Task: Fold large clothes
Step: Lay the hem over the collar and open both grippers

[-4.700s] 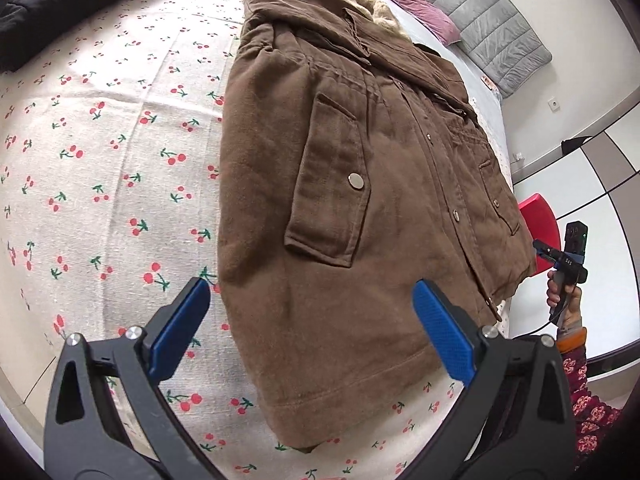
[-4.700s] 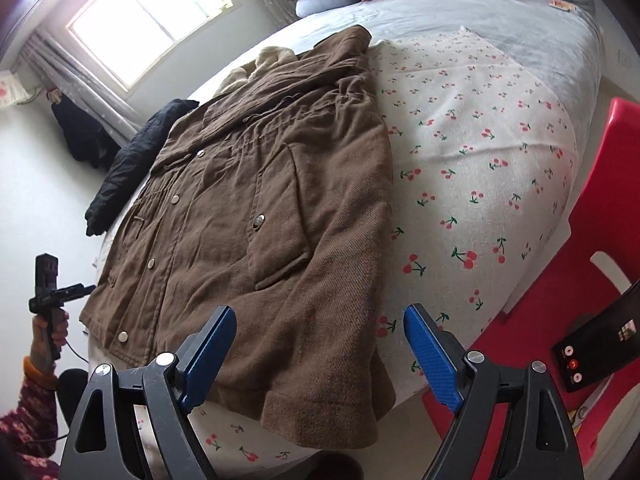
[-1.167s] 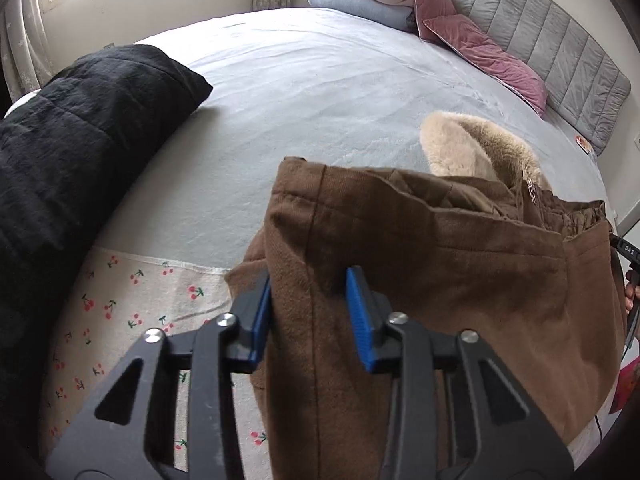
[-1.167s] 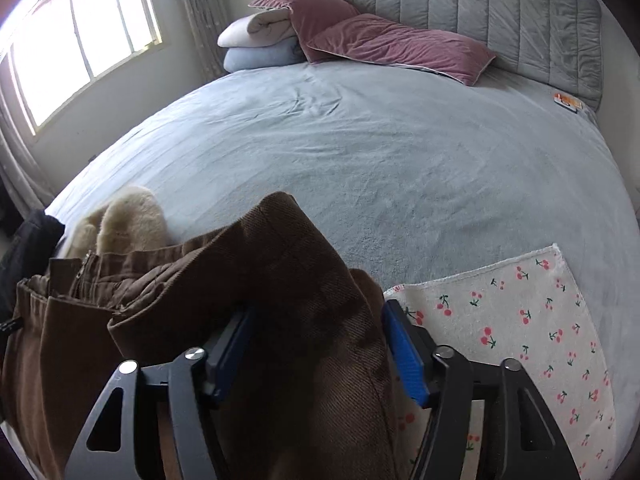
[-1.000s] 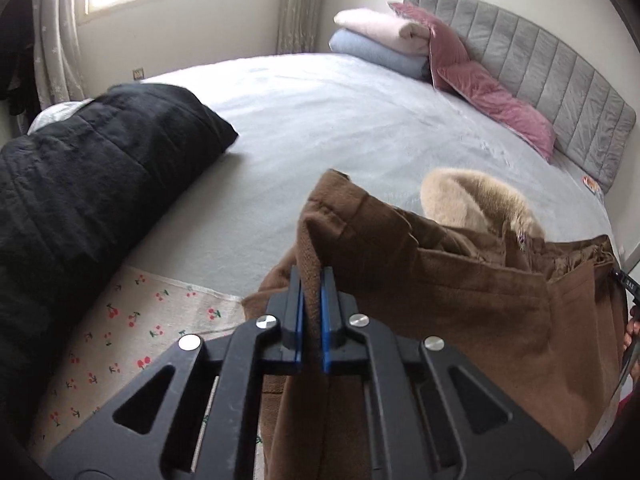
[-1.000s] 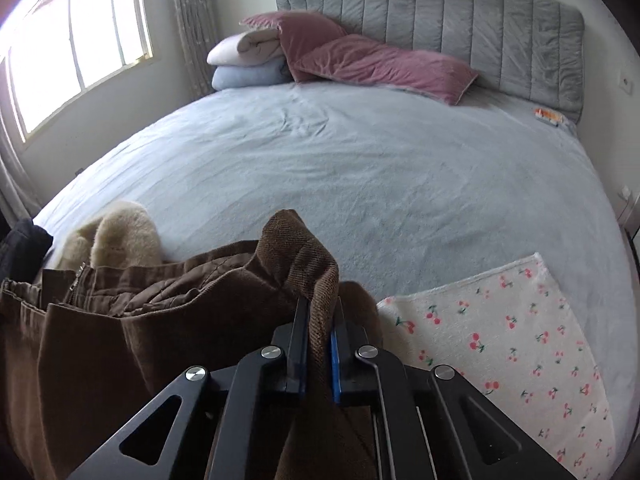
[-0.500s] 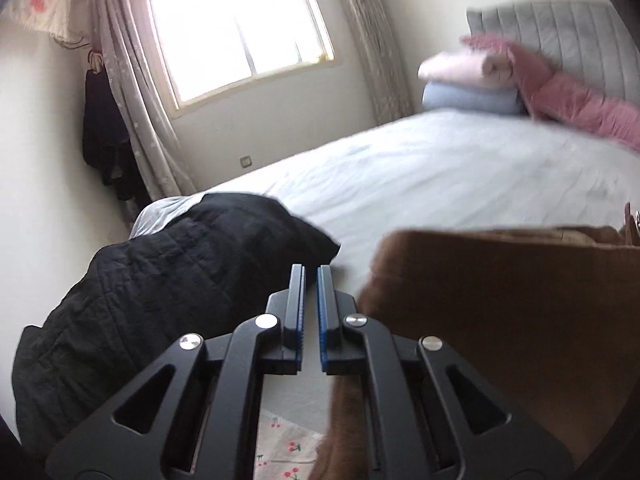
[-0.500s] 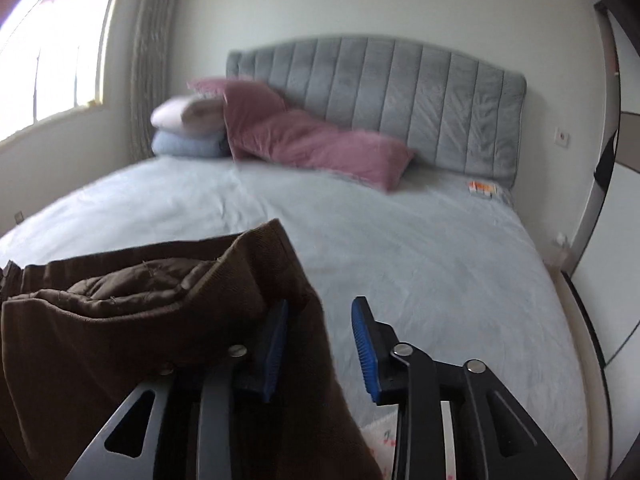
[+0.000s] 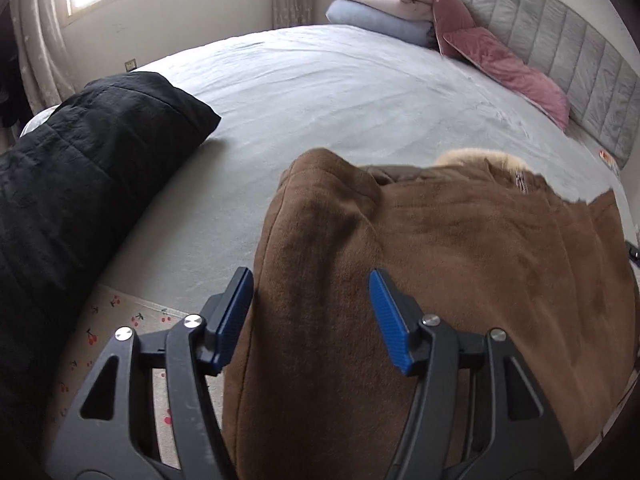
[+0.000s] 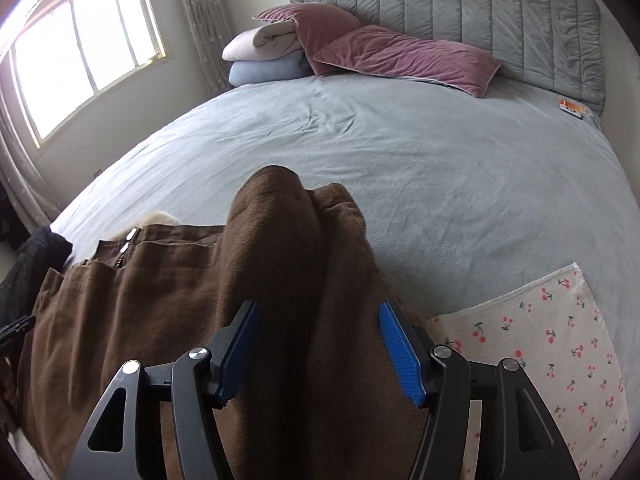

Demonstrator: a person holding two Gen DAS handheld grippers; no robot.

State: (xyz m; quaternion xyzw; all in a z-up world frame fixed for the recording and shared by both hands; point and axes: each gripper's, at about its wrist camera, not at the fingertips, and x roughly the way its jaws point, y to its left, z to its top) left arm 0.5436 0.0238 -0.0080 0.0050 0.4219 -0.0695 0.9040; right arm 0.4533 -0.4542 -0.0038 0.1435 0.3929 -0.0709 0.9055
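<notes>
One brown coat [image 9: 460,280], folded on the near part of the bed [image 9: 340,92] with its long axis left–right and fur collar [image 9: 476,158] far, lies under my two tools, left [image 9: 312,316] and right [image 10: 320,344], both spread apart.

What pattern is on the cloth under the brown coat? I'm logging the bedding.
Red cherries with green stems on cream cloth, clearest in the right wrist view.

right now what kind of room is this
A bedroom, most likely: a wide bed with a padded grey headboard, pink pillows and folded blankets stacked by the window.
</notes>
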